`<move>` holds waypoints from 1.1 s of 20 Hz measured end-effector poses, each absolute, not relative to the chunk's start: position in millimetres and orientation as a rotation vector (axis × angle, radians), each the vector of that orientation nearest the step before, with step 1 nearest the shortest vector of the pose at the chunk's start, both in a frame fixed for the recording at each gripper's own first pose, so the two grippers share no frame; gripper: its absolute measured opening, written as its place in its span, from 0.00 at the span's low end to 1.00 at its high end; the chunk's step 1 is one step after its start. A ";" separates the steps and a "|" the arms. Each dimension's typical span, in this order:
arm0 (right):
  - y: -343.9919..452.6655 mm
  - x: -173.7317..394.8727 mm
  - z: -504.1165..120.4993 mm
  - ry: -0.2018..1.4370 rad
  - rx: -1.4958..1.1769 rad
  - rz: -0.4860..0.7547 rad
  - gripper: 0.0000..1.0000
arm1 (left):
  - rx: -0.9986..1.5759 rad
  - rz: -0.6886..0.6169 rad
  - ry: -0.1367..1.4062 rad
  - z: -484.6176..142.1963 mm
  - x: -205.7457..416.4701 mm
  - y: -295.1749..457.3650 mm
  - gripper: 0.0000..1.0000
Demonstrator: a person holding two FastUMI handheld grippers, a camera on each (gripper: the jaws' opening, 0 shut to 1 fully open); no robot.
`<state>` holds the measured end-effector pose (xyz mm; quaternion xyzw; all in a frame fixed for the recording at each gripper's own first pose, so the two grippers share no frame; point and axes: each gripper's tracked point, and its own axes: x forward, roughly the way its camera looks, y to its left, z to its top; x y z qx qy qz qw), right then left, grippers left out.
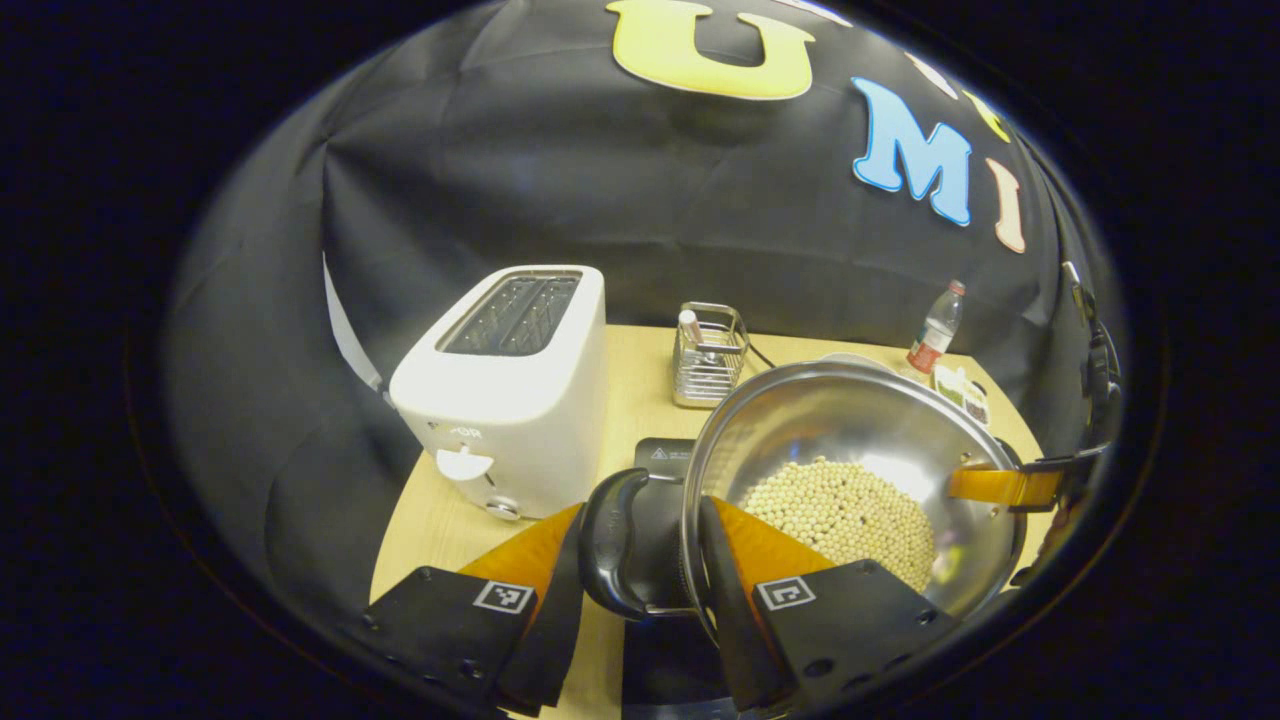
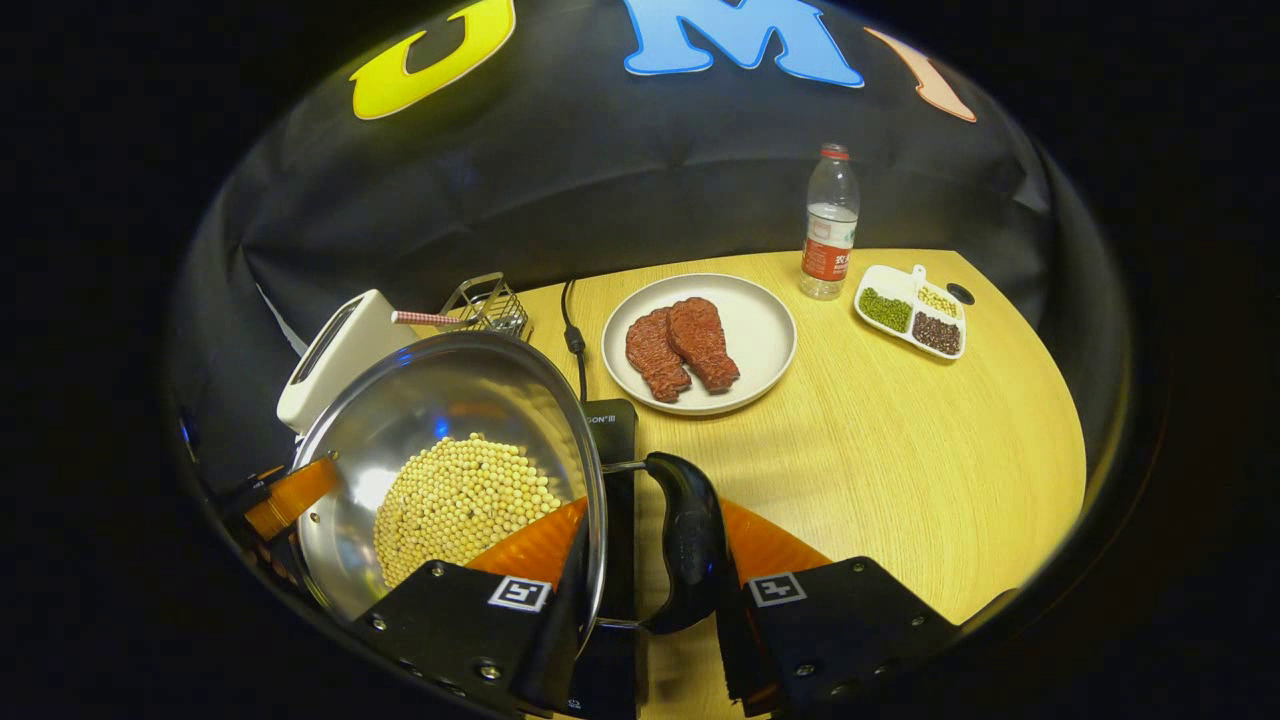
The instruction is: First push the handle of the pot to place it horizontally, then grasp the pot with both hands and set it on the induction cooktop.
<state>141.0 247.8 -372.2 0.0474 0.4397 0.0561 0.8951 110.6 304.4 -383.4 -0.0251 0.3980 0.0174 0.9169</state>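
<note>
Your pot (image 1: pixel 850 470) is shiny steel, heaped with pale beans (image 2: pixel 455 500) (tilted in both views), over the black induction cooktop (image 1: pixel 665 460). Your left gripper (image 1: pixel 640 570) clamps one black loop handle (image 1: pixel 610 540); your right gripper (image 2: pixel 650 570) clamps the other handle (image 2: pixel 690 540).
</note>
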 end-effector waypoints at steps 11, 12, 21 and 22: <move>256.0 147.2 -382.6 0.931 0.108 0.096 0.57 | -0.054 0.020 0.814 -404.6 121.6 314.3 0.67; 256.5 148.2 -383.6 0.930 0.107 0.093 0.57 | -0.056 0.017 0.813 -407.8 122.6 314.9 0.66; 263.2 148.2 -391.6 0.927 0.109 0.085 0.57 | -0.095 0.011 0.807 -417.7 117.7 325.6 0.67; 264.6 147.2 -392.8 0.924 0.122 0.085 0.57 | -0.092 0.008 0.796 -416.0 118.2 326.7 0.70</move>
